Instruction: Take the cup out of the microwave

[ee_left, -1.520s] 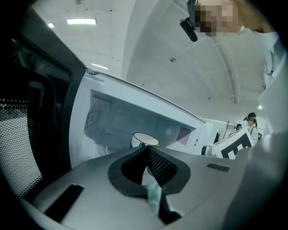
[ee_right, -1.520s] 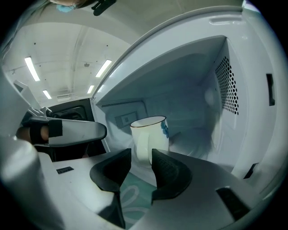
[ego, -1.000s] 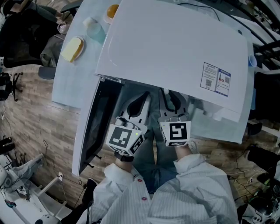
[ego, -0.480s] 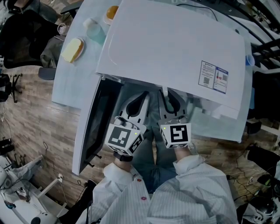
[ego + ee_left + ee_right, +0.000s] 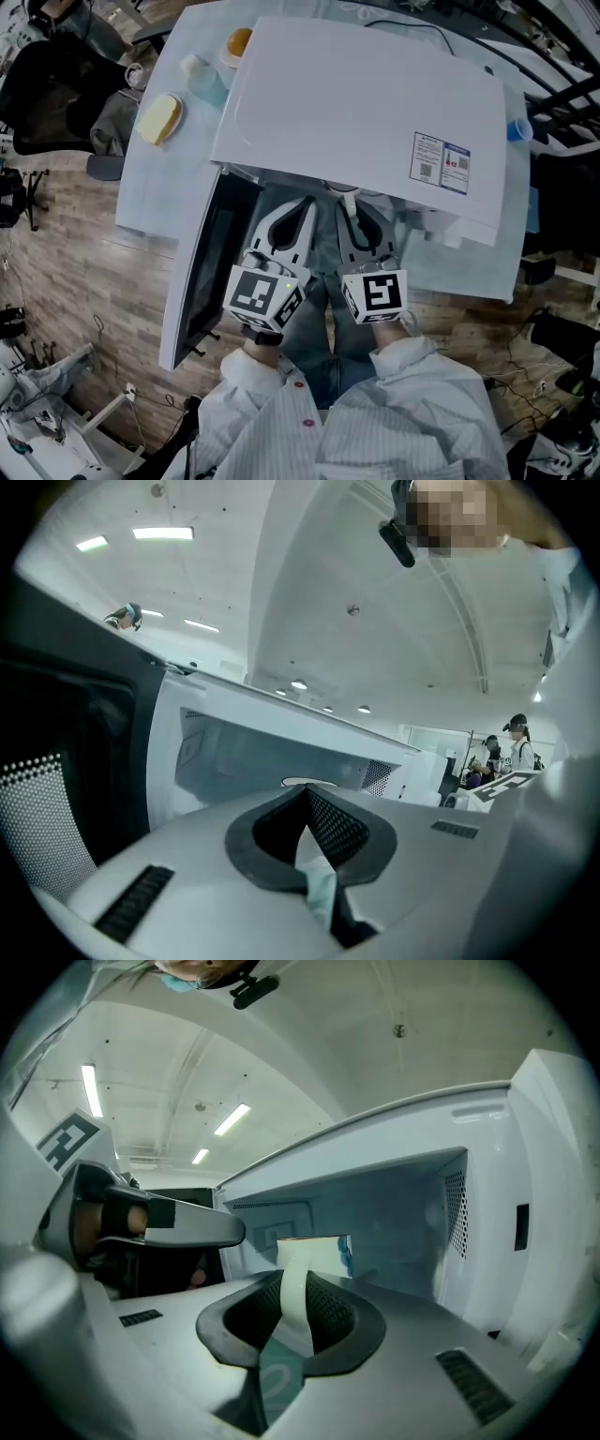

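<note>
Nearest you, at six o'clock in the head view, your two white sleeves (image 5: 394, 412) lead up to the marker cubes, which sit side by side at the mouth of the microwave (image 5: 356, 103). Your left tongs (image 5: 306, 797) are closed, tips pressed together with nothing between them, and they point into the cavity. Just beside them at three o'clock, your right tongs (image 5: 298, 1283) are clamped on the white strip handle (image 5: 292, 1293) of the cup (image 5: 321, 1247). The cup is a white one with blue print, and it stands at twelve o'clock ahead of those tongs, inside the microwave near the opening. Whether its base is off the cavity floor cannot be told. The dark-windowed door (image 5: 202, 272) hangs wide open at nine o'clock from your left tongs. On the microwave's flat white top, a printed label (image 5: 439, 161) lies at two o'clock. Farther off on the pale counter (image 5: 155, 187), at ten to eleven o'clock, are a yellow block on a small plate (image 5: 157, 116), a pale bottle (image 5: 202, 75) and, farthest, an orange thing (image 5: 240, 41).
</note>
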A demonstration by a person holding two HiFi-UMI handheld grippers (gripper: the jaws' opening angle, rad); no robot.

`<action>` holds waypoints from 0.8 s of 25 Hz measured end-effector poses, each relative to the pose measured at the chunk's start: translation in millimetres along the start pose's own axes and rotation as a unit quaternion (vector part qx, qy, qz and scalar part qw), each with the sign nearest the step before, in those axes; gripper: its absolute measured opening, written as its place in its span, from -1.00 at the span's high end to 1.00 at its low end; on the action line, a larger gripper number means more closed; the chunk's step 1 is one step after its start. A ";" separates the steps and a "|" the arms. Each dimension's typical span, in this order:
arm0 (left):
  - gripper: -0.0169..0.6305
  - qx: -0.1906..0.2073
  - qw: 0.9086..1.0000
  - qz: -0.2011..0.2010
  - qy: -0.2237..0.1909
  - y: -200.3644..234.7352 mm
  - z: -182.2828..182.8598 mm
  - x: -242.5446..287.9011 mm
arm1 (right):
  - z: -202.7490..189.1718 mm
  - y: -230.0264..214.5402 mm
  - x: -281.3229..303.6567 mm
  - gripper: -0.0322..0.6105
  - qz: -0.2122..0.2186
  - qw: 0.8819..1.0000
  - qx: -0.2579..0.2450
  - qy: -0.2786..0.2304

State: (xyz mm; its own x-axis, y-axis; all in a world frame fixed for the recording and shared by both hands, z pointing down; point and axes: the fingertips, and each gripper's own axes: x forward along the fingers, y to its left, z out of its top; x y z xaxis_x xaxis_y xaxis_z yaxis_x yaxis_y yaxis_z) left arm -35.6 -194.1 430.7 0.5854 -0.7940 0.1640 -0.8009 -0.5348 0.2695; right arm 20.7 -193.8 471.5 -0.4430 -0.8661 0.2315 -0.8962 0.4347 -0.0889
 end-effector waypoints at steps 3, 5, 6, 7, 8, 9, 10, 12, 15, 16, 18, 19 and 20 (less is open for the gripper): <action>0.92 -0.001 1.000 -0.003 -0.006 -3.0 9.2 -3.0 | 7.4 3.4 -7.8 0.64 0.003 1.000 0.004 -0.001; 0.92 -0.005 1.000 -0.005 -0.013 -4.4 16.8 -4.1 | 11.8 4.9 -11.8 0.64 0.006 1.000 0.004 -0.001; 0.92 -0.006 1.000 -0.006 -0.018 -5.0 20.9 -4.3 | 13.8 5.3 -13.4 0.64 0.007 1.000 0.004 -0.002; 0.92 -0.006 1.000 -0.006 -0.021 -6.1 24.3 -5.0 | 15.3 6.3 -15.4 0.64 0.009 1.000 0.004 -0.001; 0.92 -0.005 1.000 -0.006 -0.022 -7.6 26.6 -6.8 | 16.0 8.1 -18.5 0.64 0.012 1.000 0.006 0.001; 0.92 -0.005 1.000 -0.006 -0.022 -9.5 28.2 -9.2 | 16.0 10.3 -22.4 0.64 0.015 1.000 0.009 0.004; 0.92 -0.004 1.000 -0.006 -0.022 -11.1 29.8 -11.6 | 16.1 12.4 -26.3 0.64 0.018 1.000 0.012 0.006; 0.92 -0.003 1.000 -0.006 -0.026 -13.0 34.4 -13.9 | 18.0 15.3 -31.8 0.64 0.023 1.000 0.014 0.007; 0.92 -0.005 0.999 -0.006 -0.032 -14.5 40.6 -16.0 | 21.1 19.9 -37.6 0.64 0.034 0.999 0.018 0.010; 0.92 -0.006 0.999 -0.006 -0.034 -15.0 42.4 -17.0 | 22.3 22.2 -39.4 0.64 0.040 0.999 0.017 0.012; 0.92 -0.006 0.999 -0.005 -0.038 -15.9 47.1 -19.3 | 26.5 27.9 -43.1 0.64 0.052 0.998 0.012 0.014; 0.92 -0.005 0.999 -0.005 -0.040 -16.6 49.8 -21.1 | 29.2 31.4 -45.8 0.64 0.059 0.998 0.012 0.015; 0.92 -0.005 0.999 -0.006 -0.041 -17.5 52.8 -23.2 | 32.1 35.0 -49.0 0.64 0.065 0.998 0.015 0.016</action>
State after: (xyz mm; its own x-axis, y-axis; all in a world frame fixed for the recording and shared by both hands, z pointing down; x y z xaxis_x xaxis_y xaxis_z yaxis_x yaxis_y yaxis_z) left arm -41.8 -181.6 372.1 0.5818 -0.8092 0.0819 -0.7927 -0.5415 0.2800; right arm 10.3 -144.1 426.0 -0.5546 -0.7946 0.2472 -0.8320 0.5345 -0.1486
